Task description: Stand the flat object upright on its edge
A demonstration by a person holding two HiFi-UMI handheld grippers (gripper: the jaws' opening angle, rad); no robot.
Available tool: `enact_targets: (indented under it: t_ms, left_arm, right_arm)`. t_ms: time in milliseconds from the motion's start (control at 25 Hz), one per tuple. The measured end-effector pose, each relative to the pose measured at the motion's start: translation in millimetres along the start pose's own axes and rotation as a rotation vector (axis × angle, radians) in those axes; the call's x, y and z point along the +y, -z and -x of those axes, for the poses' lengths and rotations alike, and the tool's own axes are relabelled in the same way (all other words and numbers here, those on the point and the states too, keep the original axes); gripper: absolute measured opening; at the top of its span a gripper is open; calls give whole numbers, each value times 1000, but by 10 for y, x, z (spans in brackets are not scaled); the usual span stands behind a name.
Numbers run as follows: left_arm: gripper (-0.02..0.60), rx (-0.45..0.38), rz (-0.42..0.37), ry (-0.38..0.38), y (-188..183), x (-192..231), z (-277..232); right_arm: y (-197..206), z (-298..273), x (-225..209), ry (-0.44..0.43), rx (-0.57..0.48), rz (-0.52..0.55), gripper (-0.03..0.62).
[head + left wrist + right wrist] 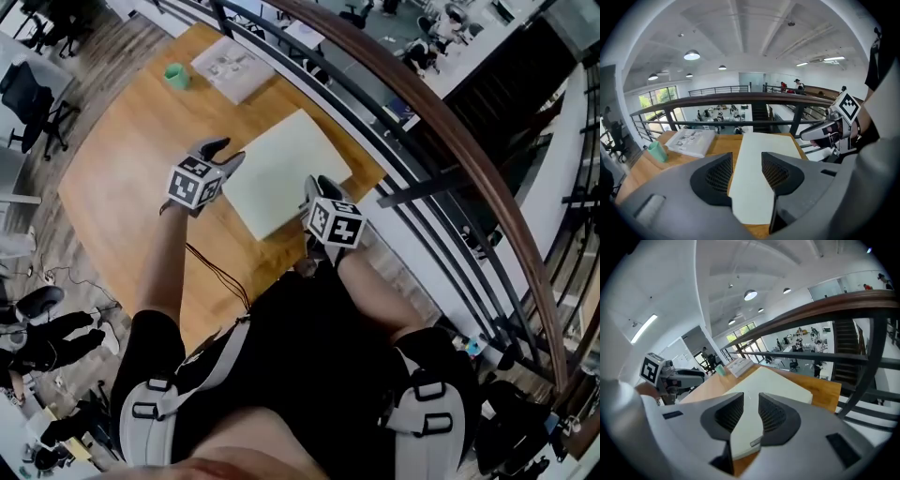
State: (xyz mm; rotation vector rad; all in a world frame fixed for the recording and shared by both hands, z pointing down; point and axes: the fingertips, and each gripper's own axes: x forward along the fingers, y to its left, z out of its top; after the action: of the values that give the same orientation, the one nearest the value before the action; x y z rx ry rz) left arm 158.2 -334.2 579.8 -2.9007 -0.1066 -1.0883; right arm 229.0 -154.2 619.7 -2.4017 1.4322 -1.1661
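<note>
Wooden table filled the middle of the head view, set close beside a dark handrail with an open office floor below it. On the table lay the flat object, a pale board, resting on its broad face with its far side toward the rail; it was not yet on its edge. At the far end of the table, well apart from the board, stood a green cup and next to it a printed booklet.

The left gripper was at the board's left edge, angled downward. In the left gripper view its fingers stood wide apart, and the board showed in the gap between them, running away from the camera along the table. The pads did not press on it, so this gripper held nothing.

The right gripper was at the board's near right corner, also pointing downward. In the right gripper view its fingers stood apart with a narrower gap than the left pair. The corner of the board, with a small label on its edge, showed in that gap. The pads were close to the board's sides, but no grip on it could be seen.

Each gripper showed in the other's view, and the two were on opposite sides of the board's near end.
</note>
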Motion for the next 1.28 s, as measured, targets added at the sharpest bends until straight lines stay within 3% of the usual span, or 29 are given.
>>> enact_targets:
  t_ms: [160,360,600,800,880,1040,1280]
  left_arm:
    - [197,82,2,113,204,0,-375]
    - [202,152,-6,190,319,73,-707]
    - [216,200,69,284,395,158,-1074]
    - [219,293,69,337,507,153,-1288]
    - [219,313,101,376,536,128,-1322]
    - [219,338,209,440,599,95,-1373]
    - [218,275,329,415,635,112,-1422]
  right_arm:
    - [308,-50,-144,53,63,-64,97]
    - [610,-91,-283,109,112,-155,129]
    - [778,-193,-453,168,140,-289,135]
    - [795,-220,-534,194,126,-346,135]
    - [829,-220,-548,215,137,-353,135]
    - [945,-264,-592,207,148,-470,144]
    - [945,-311,-642,161,186,-478,151]
